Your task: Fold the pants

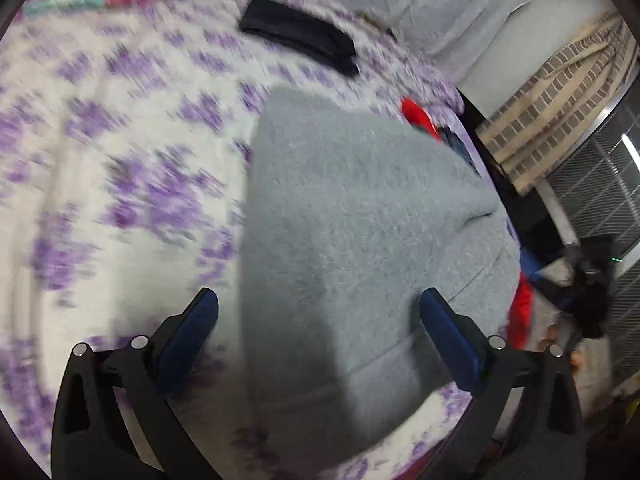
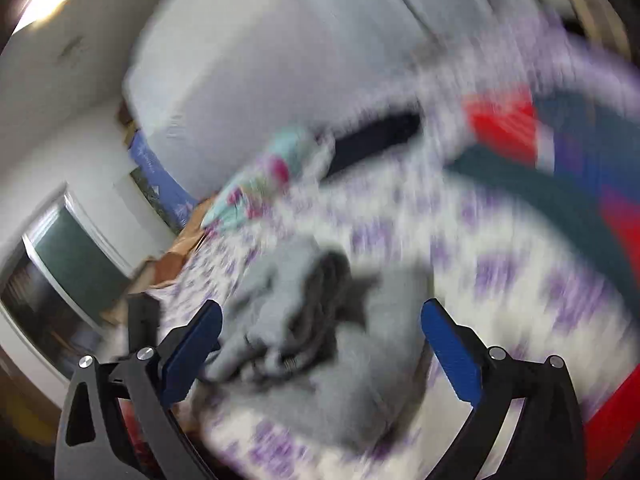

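Grey fleece pants [image 1: 352, 208] lie flat on a white bedspread with purple flowers [image 1: 100, 152], running away from the camera in the left wrist view. My left gripper [image 1: 318, 304] hangs just above their near end, open, its blue pads wide apart with nothing between them. In the blurred right wrist view the pants [image 2: 320, 320] show a bunched end with a darker inner side. My right gripper [image 2: 322, 318] is open over that bunch, and its pads do not touch the cloth.
A folded black garment [image 1: 298, 40] lies at the far side of the bed. Red and blue clothes [image 1: 420, 116] sit at the right edge, seen large in the right wrist view as red and blue clothes [image 2: 560, 152]. A floral pillow [image 2: 260, 184] lies at the head. A window with a curtain [image 1: 560, 104] stands to the right.
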Demonstrator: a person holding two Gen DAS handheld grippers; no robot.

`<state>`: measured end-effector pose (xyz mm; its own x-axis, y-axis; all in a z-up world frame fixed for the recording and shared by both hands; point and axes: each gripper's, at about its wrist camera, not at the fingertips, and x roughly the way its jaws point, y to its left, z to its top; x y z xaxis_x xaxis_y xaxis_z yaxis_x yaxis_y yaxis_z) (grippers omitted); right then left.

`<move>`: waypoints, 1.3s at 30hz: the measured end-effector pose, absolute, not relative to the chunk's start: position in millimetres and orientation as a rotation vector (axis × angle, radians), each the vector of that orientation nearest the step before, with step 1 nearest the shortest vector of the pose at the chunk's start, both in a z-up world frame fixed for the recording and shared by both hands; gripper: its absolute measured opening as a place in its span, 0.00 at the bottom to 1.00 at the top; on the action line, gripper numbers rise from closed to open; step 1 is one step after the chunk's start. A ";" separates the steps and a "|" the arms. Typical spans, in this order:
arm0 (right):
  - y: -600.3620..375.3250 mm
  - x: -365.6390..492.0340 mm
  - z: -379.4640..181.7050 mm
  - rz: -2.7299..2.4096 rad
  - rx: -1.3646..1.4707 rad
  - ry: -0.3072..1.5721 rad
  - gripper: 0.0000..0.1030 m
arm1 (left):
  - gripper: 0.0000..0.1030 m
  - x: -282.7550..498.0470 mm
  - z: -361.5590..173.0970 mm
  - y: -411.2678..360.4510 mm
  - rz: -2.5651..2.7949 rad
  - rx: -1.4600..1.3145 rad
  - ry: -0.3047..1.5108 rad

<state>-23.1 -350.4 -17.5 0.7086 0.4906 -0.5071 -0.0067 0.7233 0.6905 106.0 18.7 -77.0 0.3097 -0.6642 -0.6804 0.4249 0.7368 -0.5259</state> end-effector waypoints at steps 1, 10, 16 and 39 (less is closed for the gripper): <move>-353.0 -14.7 -34.3 0.300 0.787 0.819 0.97 | 0.95 109.9 -81.3 11.7 -0.737 -0.262 1.043; -333.1 27.6 -54.2 0.430 0.883 0.875 0.97 | 0.96 111.2 -81.9 -7.1 -0.731 -0.160 1.028; -324.4 23.6 -61.1 0.433 0.759 0.839 0.92 | 0.96 107.2 -83.9 -4.9 -0.733 -0.119 0.999; -337.5 262.7 88.1 0.271 0.388 0.503 0.42 | 0.49 317.3 74.5 -95.9 -0.478 0.107 0.547</move>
<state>262.7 -337.5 88.1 0.8433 0.3436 -0.4132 -0.1562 0.8924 0.4233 317.3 -95.9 74.5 0.7480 -0.4080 -0.5235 0.4638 0.8855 -0.0275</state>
